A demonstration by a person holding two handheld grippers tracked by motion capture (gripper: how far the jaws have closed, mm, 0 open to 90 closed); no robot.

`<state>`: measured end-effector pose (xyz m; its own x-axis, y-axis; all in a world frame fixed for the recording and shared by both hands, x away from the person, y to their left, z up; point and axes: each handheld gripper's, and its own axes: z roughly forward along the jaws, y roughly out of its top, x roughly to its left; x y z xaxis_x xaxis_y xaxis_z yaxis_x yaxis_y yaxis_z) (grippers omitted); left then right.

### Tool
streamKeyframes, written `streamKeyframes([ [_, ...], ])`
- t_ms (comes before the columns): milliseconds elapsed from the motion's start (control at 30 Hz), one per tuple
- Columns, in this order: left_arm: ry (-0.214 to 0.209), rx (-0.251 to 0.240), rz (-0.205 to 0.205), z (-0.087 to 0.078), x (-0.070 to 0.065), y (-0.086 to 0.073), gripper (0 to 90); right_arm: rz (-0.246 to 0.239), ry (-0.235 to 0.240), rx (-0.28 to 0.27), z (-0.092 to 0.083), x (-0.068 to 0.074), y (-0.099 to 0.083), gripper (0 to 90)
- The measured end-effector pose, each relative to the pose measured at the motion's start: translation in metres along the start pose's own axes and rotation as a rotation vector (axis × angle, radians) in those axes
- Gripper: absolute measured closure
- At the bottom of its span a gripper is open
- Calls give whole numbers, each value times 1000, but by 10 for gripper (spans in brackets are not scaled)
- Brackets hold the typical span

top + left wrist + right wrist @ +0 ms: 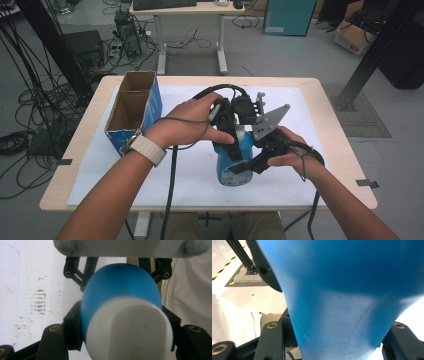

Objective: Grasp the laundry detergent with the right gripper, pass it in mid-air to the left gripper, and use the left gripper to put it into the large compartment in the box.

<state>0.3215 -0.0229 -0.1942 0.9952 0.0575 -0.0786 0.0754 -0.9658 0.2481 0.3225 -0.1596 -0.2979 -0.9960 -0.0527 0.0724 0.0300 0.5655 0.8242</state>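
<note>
Blue plastic bottle with a white cap (pixel 233 162), held over the middle of the white-covered counter (pixel 310 190), right of the open blue cardboard box (pixel 134 107).

Left claw (pixel 235 150) pinches the cap end (pixel 130 330); right claw (pixel 245 167) clamps the blue body (pixel 342 315).

Step looks like uncapping. Next move probably needs one claw twisting while the other holds firm.

Smooth matt plastic bottle (pixel 235 167), rough cardboard box (pixel 134 107), wooden table (pixel 330 132).
</note>
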Motion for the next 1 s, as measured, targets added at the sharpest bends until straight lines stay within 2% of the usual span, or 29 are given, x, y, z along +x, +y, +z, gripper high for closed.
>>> streamKeyframes([
  [667,-2,-5,-7,1,1,-1,376,1,2,-3,1,-2,-1,430],
  [1000,13,-5,-2,-4,1,-1,376,-6,-2,-6,-1,-2,2,430],
])
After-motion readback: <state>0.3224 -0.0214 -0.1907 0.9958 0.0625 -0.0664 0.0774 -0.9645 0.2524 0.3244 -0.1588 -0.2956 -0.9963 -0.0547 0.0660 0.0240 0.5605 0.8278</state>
